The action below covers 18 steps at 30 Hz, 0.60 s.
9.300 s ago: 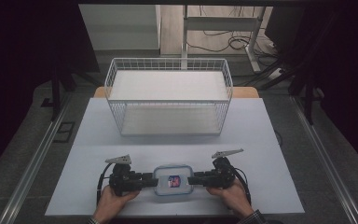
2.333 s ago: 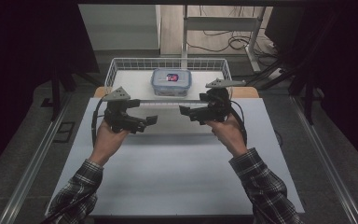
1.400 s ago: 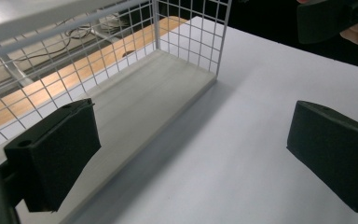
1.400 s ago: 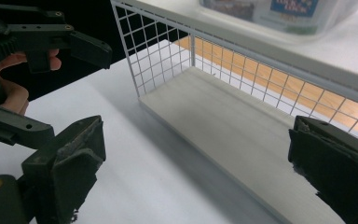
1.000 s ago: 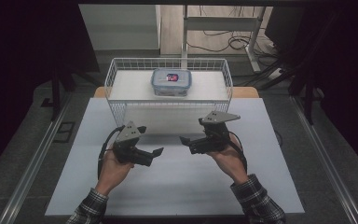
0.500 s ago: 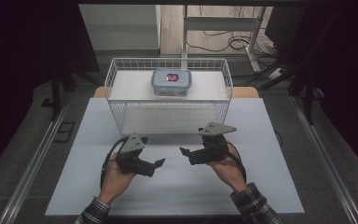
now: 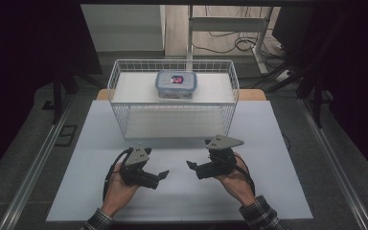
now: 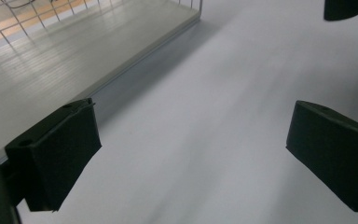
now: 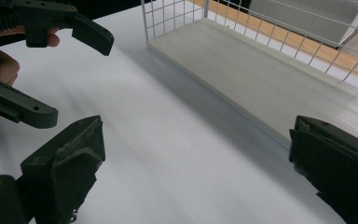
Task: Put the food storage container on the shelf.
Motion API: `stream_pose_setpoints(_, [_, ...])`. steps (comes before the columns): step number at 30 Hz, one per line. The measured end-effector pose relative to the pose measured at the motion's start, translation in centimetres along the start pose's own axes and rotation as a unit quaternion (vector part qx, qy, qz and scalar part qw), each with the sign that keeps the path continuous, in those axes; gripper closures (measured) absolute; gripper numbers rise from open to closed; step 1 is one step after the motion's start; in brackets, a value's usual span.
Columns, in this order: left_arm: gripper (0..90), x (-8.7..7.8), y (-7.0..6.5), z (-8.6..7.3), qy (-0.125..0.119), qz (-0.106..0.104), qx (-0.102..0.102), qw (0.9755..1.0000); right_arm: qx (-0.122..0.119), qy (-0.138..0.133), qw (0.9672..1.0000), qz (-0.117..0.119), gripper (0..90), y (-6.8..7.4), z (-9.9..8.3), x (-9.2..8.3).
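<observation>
A clear lidded plastic box [image 7: 176, 83] with a red and blue label lies inside the white wire basket [image 7: 124, 120] at the back of the table. My left gripper [image 7: 163, 174] hovers over the near part of the white table, open and holding nothing. My right gripper [image 7: 189, 166] faces it from the right, also open and holding nothing. In the left gripper view the two black pads [image 8: 58, 154] stand wide apart over bare table. The right gripper view has its own pads [image 9: 70, 158] apart, with the left gripper [image 9: 51, 60] farther off at upper left.
The basket's pale floor [image 8: 51, 60] and wire wall [image 9: 177, 18] lie just beyond both grippers. The white table top [image 7: 182, 201] spreads around the hands. Dark floor, a metal rail [image 7: 33, 163] and cables [image 7: 239, 43] surround the table.
The box went from the table front, held between both grippers, into the basket. Since then both grippers have drawn back toward the near edge and stand lower, open.
</observation>
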State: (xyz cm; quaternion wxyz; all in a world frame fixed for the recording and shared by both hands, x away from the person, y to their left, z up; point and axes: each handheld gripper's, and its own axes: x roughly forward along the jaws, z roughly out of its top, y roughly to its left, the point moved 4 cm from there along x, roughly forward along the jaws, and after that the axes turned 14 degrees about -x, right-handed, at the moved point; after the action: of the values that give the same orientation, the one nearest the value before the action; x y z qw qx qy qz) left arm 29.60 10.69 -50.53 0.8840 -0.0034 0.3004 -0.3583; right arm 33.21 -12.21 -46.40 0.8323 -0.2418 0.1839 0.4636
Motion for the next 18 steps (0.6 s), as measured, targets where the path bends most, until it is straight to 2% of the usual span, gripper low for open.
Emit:
stream_pose_setpoints(9, [1.8, -0.8, 0.2, -1.6, 0.006, 0.004, -0.013, 0.9999, -0.003, 0.003, 1.0, -0.002, 2.9, 0.7, -1.3, -0.2])
stream_pose_setpoints(12, [1.6, -1.3, 0.3, -2.2, 0.003, 0.009, -0.021, 0.9997, -0.005, 0.009, 0.9999, -0.007, 0.0, 1.0, -2.1, -0.4])
stream_pose_setpoints(18, [1.5, -2.0, 0.3, -2.8, 0.002, 0.014, -0.028, 0.9995, 0.0, 0.009, 0.9999, -0.01, 0.0, 1.2, -2.6, -1.1])
